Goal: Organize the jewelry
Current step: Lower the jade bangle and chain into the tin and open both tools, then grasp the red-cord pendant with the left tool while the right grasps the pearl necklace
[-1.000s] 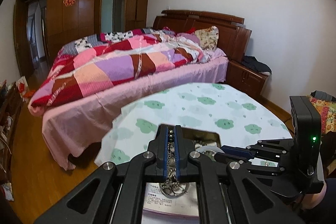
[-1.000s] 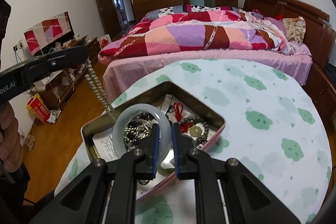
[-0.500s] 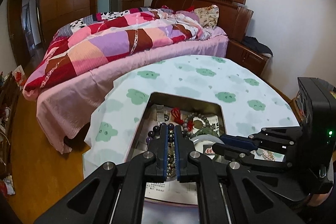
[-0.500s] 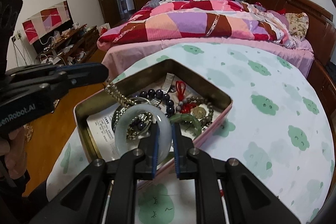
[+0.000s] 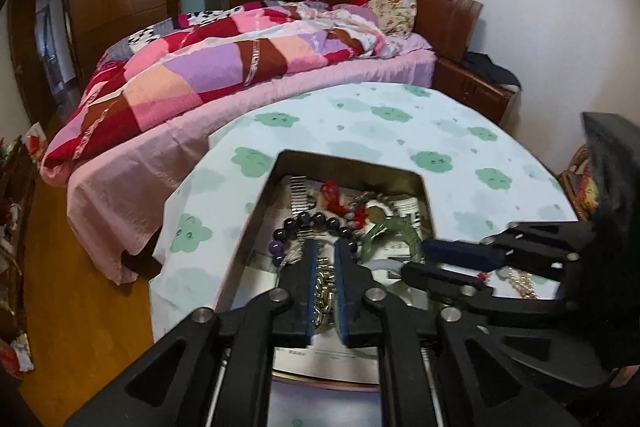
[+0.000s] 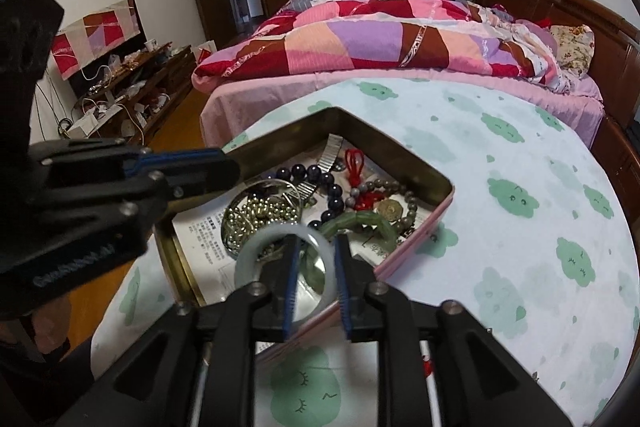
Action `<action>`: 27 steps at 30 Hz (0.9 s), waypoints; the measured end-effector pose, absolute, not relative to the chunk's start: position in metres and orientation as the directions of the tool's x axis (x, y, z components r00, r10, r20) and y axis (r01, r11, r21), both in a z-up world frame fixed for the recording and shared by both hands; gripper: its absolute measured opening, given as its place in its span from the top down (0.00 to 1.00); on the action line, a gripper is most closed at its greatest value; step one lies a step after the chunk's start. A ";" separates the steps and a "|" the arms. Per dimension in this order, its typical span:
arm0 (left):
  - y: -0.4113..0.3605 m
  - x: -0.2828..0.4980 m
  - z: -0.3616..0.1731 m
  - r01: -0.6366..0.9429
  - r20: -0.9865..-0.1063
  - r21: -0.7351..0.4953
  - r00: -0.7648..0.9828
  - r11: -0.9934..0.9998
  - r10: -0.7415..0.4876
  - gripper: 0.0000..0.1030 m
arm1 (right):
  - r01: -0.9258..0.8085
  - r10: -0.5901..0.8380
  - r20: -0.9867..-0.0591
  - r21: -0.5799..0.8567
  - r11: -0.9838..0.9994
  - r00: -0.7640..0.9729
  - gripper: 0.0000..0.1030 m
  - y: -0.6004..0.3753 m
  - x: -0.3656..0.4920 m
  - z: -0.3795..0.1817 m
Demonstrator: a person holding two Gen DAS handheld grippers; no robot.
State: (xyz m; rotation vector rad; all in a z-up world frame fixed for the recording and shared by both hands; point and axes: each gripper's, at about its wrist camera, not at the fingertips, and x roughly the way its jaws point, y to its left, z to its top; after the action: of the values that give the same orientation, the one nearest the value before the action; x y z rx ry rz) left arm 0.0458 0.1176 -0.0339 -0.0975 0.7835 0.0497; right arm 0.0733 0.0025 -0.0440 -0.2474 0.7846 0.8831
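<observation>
A pink tin box (image 6: 420, 247) with a brass inside sits on the clouded tablecloth and holds several pieces of jewelry. My left gripper (image 5: 325, 251) hovers just over the tin, jaws slightly apart, above the gold bead chain (image 6: 260, 215) heaped in the tin. The chain also shows in the left wrist view (image 5: 323, 291). My right gripper (image 6: 316, 247) has opened a little around the rim of a pale jade bangle (image 6: 256, 247), which leans over the tin's near edge. A dark bead bracelet (image 6: 332, 187), a green bangle (image 6: 360, 223) and a red knot (image 6: 354, 163) lie inside.
The round table (image 6: 540, 227) stands beside a bed with a patchwork quilt (image 6: 380, 39). More jewelry (image 5: 520, 281) lies on the cloth at the right, behind the right gripper. A cluttered TV cabinet (image 6: 132, 87) is at the left. Wooden floor (image 5: 80, 307) lies left of the table.
My left gripper came down with the hanging bead chain, lowered it into the tin and its jaws parted. My right gripper's jaws widened around the jade bangle.
</observation>
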 end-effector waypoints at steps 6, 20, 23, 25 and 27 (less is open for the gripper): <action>0.129 0.037 -0.024 -0.134 -0.661 -0.083 0.749 0.987 0.046 0.32 | -0.750 0.605 -0.684 0.128 0.649 0.407 0.60 -0.012 0.075 -0.036; 0.113 0.043 -0.039 -0.141 -0.695 -0.079 0.718 0.987 0.047 0.32 | -0.705 0.599 -0.672 0.160 0.691 0.435 0.52 -0.038 0.082 -0.042; 0.106 0.044 -0.043 -0.132 -0.702 -0.078 0.711 0.988 0.039 0.32 | -0.679 0.590 -0.670 0.173 0.714 0.450 0.50 -0.053 0.085 -0.044; 0.101 0.045 -0.046 -0.124 -0.706 -0.073 0.707 0.990 0.037 0.32 | -0.662 0.581 -0.671 0.176 0.729 0.461 0.48 -0.063 0.088 -0.044; 0.095 0.046 -0.049 -0.118 -0.711 -0.069 0.702 0.991 0.034 0.32 | -0.644 0.571 -0.671 0.179 0.744 0.473 0.46 -0.071 0.090 -0.045</action>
State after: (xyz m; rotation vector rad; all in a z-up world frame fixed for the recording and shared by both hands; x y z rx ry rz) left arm 0.0455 0.0947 -0.0486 -0.1118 0.7883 0.0846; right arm 0.0902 -0.0713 -0.0445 -0.1027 0.7799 0.7450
